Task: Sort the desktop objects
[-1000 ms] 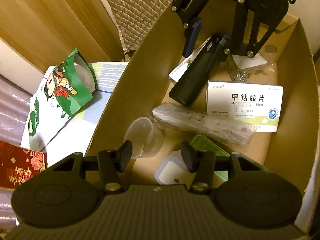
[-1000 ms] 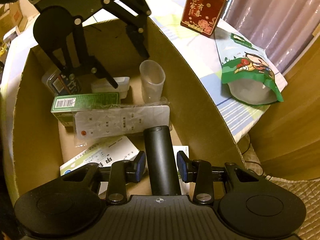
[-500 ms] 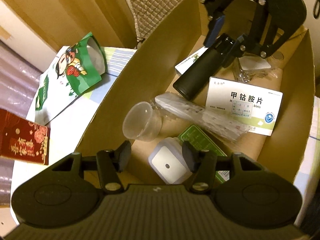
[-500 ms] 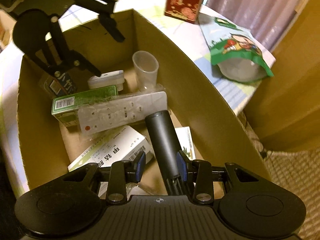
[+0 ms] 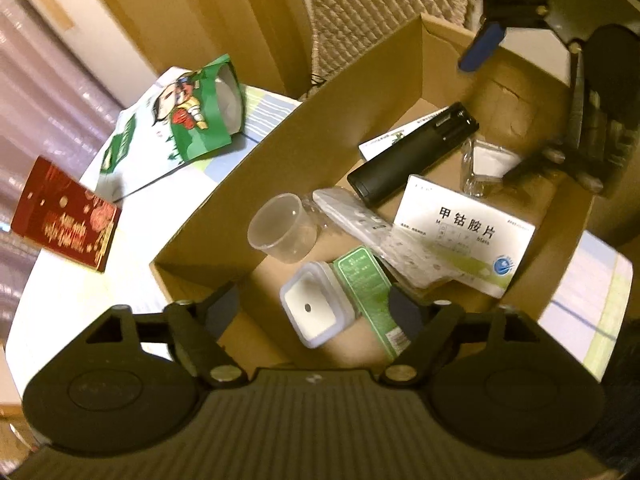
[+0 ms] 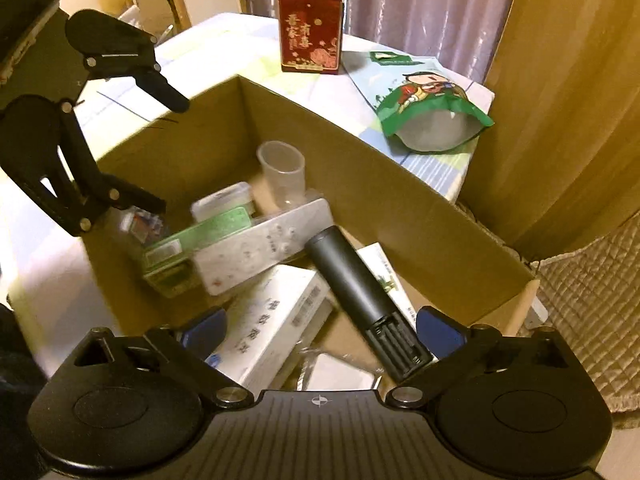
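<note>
The right gripper [image 6: 318, 330] has its jaws opening wide, the blue pads standing clear on either side of the black cylinder [image 6: 360, 300]; a second ago those pads were pinched on its body, so it has just been let go and now lies free in the cardboard box [image 6: 420, 240], slanted across a white leaflet with its ribbed end nearest the camera. The left gripper [image 5: 316, 310] is opening too, with nothing pressed between its pads; below the gap sit the small white lidded container [image 5: 316, 312] and the green packet [image 5: 368, 284], neither of them touched. Compared with the earlier views both grippers look further above the box floor, and more of the surroundings has come into sight. Beside the cylinder lie the wrapped white remote [image 6: 264, 248], the white medicine box [image 5: 468, 232] and the clear plastic cup [image 5: 284, 232], all inside the box. Outside it on the bench [image 6: 224, 44] stand the red gift box [image 6: 310, 30] and the green snack bag [image 6: 428, 116], not yet put away. My reading is that the cylinder's placement is finished and both hands are free, so one of those two items on the bench is the likely next pick.
</note>
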{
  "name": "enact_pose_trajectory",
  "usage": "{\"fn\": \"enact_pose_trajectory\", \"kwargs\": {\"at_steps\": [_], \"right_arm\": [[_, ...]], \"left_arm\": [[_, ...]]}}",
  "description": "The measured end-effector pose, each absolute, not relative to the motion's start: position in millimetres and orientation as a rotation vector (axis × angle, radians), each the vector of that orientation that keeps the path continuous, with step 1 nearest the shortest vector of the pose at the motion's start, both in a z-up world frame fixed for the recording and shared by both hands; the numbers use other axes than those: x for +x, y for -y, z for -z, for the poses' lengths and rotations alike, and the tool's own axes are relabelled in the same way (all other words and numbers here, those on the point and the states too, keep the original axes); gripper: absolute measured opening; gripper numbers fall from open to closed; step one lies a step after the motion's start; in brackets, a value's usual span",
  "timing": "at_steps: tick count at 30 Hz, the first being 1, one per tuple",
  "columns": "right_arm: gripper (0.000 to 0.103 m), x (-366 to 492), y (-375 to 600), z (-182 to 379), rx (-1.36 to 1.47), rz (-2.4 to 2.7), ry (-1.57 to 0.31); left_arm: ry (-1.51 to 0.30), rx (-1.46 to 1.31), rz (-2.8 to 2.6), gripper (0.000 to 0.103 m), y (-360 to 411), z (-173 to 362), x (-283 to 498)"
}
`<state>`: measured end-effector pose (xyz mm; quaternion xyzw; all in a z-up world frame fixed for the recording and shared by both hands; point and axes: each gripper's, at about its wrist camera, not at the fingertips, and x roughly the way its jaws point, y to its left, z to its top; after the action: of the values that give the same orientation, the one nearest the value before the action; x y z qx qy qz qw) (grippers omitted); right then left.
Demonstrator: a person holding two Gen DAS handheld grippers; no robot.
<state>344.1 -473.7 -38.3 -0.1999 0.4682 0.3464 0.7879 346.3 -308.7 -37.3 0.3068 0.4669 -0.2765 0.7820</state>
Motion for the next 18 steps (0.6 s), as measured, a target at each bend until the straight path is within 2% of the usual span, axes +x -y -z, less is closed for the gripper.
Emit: {"fn": "enact_pose_trajectory", "kwargs": {"at_steps": [7, 18], "right_arm": [[0.103, 321, 475, 28, -0.379, -0.695, -1.004], [0.103, 298, 476, 21, -0.248, -0.533, -1.022]], "left_arm": [[-0.993, 0.62, 0.569, 0.092, 307, 23, 322], [-0.958, 0.581, 0.554, 0.094, 298, 9, 295]]}}
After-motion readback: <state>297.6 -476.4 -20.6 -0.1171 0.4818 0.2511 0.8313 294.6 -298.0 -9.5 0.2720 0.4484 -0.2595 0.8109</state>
